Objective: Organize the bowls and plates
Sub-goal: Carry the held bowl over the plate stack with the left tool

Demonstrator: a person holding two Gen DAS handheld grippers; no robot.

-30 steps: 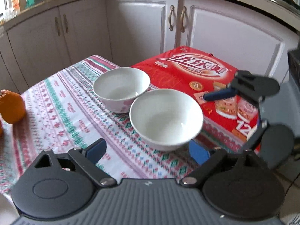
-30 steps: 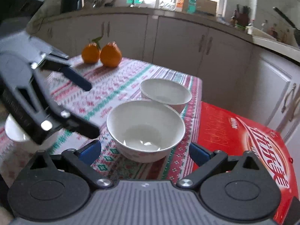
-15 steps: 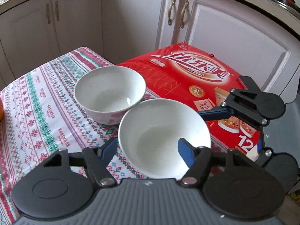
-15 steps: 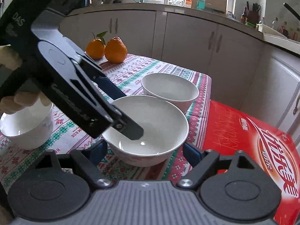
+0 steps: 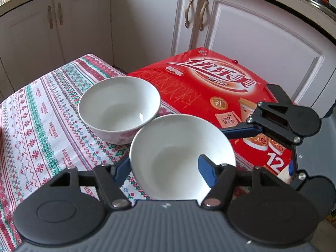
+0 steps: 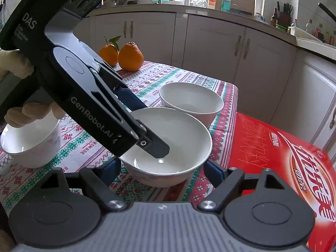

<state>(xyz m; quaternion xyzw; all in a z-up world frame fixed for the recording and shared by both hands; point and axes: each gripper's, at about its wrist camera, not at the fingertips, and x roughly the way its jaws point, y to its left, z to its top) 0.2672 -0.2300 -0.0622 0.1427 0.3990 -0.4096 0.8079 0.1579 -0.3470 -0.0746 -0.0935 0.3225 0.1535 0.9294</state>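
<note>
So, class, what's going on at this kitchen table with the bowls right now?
A person holds a gripper in each hand. The left gripper has shut on the rim of the near bowl, one finger inside and one outside. The right gripper straddles the same bowl, its grip unclear. Another bowl sits just behind, beside a red box.

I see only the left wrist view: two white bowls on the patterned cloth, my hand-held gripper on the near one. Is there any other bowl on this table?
Observer: Yes, a third bowl stands on the cloth, beyond the left hand-held gripper in the right wrist view.
Operator: Anything else on the cloth?
Observer: Two oranges at its far end.
Operator: How does the right hand-held gripper stand?
Observer: Its fingers flank the near bowl low on both sides; contact I cannot judge.
</note>
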